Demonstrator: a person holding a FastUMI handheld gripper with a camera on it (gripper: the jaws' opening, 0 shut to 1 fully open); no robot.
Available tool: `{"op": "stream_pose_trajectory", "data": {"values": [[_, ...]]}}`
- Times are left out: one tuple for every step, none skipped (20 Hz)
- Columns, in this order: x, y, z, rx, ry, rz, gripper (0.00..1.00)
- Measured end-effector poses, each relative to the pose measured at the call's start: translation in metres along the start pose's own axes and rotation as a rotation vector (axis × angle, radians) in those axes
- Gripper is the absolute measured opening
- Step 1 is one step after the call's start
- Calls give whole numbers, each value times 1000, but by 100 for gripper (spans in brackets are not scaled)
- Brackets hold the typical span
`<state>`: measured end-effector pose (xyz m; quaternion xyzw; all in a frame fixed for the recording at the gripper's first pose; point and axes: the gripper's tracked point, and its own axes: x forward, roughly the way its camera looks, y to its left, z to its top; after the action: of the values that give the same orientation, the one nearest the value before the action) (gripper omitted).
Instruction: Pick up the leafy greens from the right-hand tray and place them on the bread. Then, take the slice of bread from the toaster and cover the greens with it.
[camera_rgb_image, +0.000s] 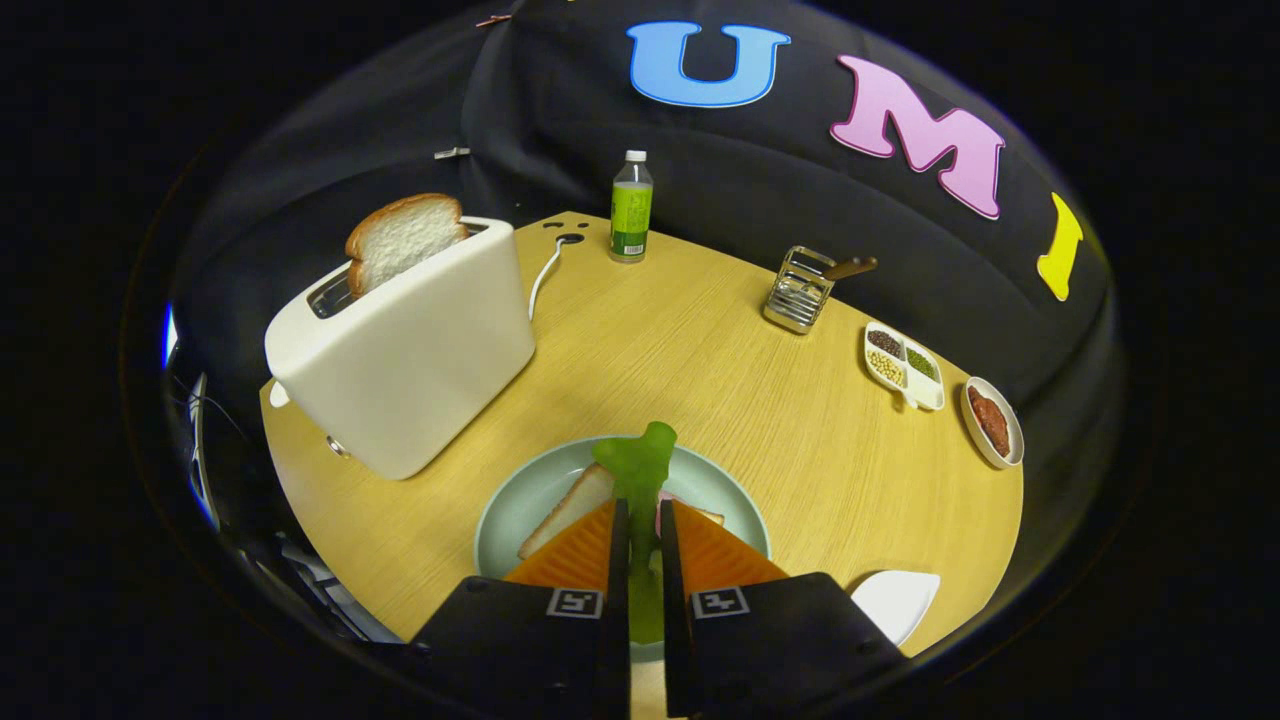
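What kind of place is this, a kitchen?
Probably a pretend kitchen table in a booth: a white toaster holding a bread slice, and a pale green plate. The gripper clamps leafy greens.

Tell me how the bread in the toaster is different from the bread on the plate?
The toaster bread stands upright, poking out of the toaster; the plate bread lies flat on the plate. The toaster bread is in the open with its whole top showing; the plate bread is partly hidden behind the tongs, which are shut on the greens above it. Both are white slices with brown crusts.
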<state>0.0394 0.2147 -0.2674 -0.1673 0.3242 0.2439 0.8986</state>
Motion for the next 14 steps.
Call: {"op": "stream_pose_trajectory", "data": {"values": [[1,5,-3,9,12,10,22],[3,8,-4,15,15,17,26],[3,11,-3,15,11,17,30],[4,11,-3,8,10,9,35],[5,12,-3,3,9,9,39],[4,14,-3,2,7,8,45],[4,15,-2,5,4,12,57],[2,18,1,12,-5,23,69],[-1,19,6,17,-18,22,76],[-5,20,14,23,-40,25,92],[-9,22,23,28,-65,16,98],[-15,24,32,30,-87,11,100],[-22,29,44,28,-114,16,100],[-29,37,58,23,-148,28,100]]}}
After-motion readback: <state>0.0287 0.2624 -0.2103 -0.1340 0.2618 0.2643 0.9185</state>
